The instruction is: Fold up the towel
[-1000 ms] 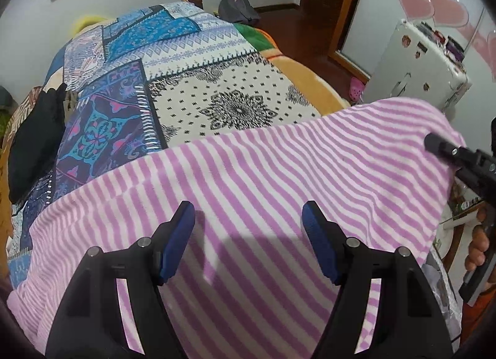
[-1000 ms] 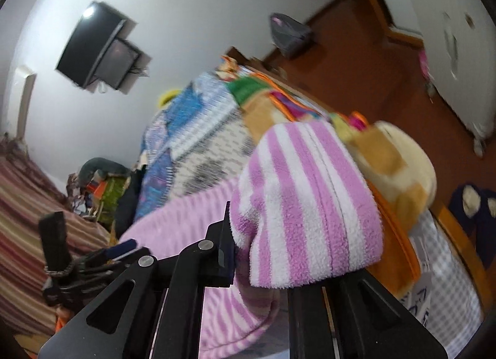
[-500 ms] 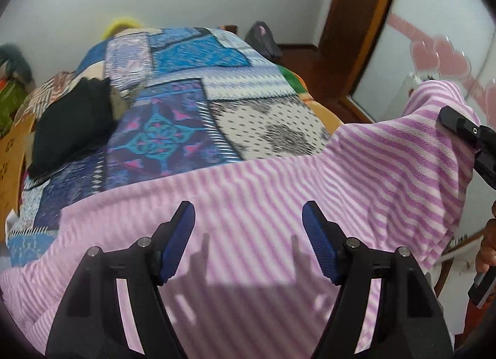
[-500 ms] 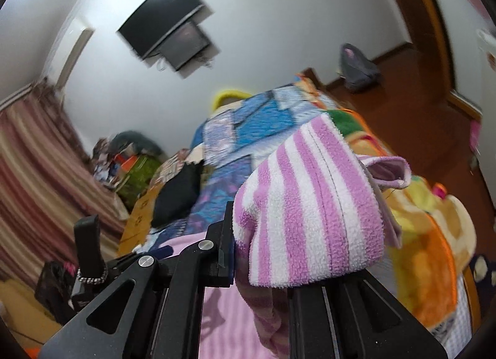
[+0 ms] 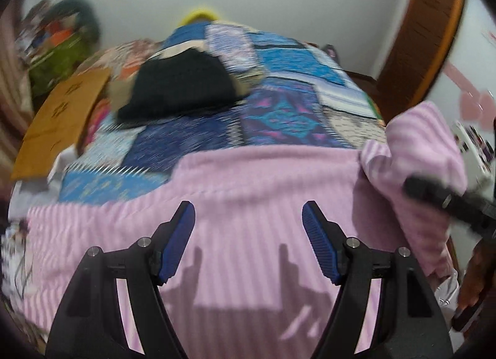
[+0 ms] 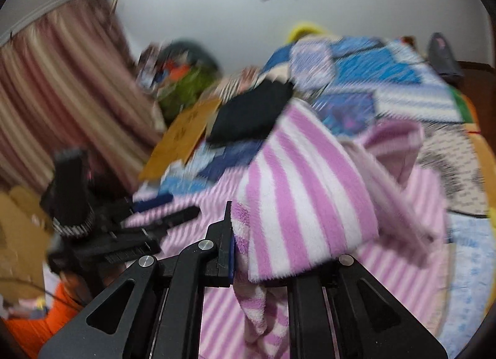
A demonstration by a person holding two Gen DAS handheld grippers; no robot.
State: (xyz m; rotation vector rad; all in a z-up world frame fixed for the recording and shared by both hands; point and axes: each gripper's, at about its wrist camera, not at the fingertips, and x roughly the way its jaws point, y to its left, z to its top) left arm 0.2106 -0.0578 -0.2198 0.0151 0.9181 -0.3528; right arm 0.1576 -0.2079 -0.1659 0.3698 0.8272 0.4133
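1. Over the bed, the left gripper point(image 5: 248, 235) hangs above the pink-and-white striped towel point(image 5: 248, 204) with its blue-padded fingers point(image 5: 179, 244) spread wide and nothing between them.
2. The right gripper point(image 6: 263, 253) is raised, clamped on a bunched corner of the towel, which drapes over its fingers and hangs below.
3. The rest of the towel lies spread across the near end of the bed.
4. The bed wears a blue patchwork quilt point(image 5: 279, 104); a black garment point(image 5: 183, 89) and a brown cardboard sheet point(image 5: 59, 117) lie farther back.
5. A striped curtain point(image 6: 62, 89) hangs at the left; a wooden door frame point(image 5: 424, 33) stands at the right.
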